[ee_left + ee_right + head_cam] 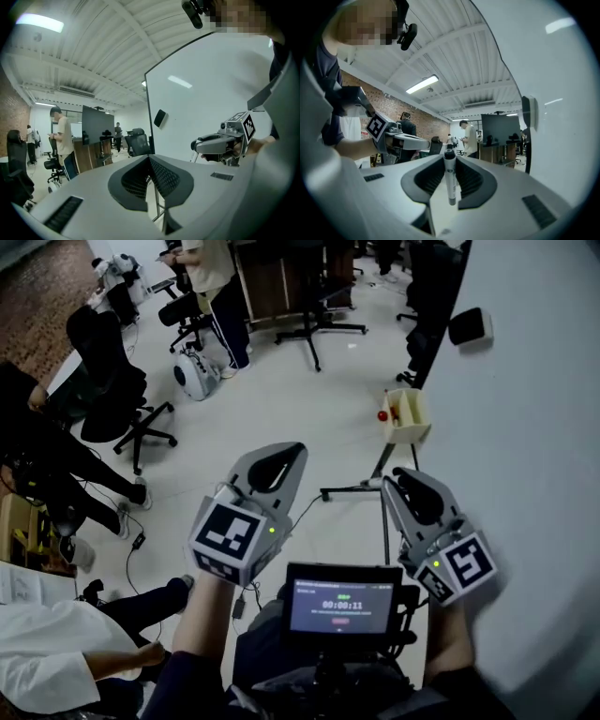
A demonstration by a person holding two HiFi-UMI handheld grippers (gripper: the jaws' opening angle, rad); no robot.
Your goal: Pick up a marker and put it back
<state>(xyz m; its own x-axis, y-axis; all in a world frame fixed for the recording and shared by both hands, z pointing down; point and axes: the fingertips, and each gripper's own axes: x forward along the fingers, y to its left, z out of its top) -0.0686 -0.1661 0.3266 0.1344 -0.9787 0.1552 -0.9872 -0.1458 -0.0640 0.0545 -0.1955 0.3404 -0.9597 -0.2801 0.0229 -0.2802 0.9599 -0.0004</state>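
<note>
Pinching a white marker (450, 183) upright in the right gripper (450, 158), right beside the whiteboard (562, 93). Holding the left gripper (149, 159) level alongside, jaws pressed together on nothing.

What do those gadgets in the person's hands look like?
The left gripper and right gripper are pale grey shells tapering to two jaws lined with dark ribbed pads. Each carries a cube with black-and-white square markers and a green light. The person wears dark short sleeves.

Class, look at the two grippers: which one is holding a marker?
The right gripper: a white marker stands clamped between its fingers. The left gripper has nothing between its closed fingers.
</note>
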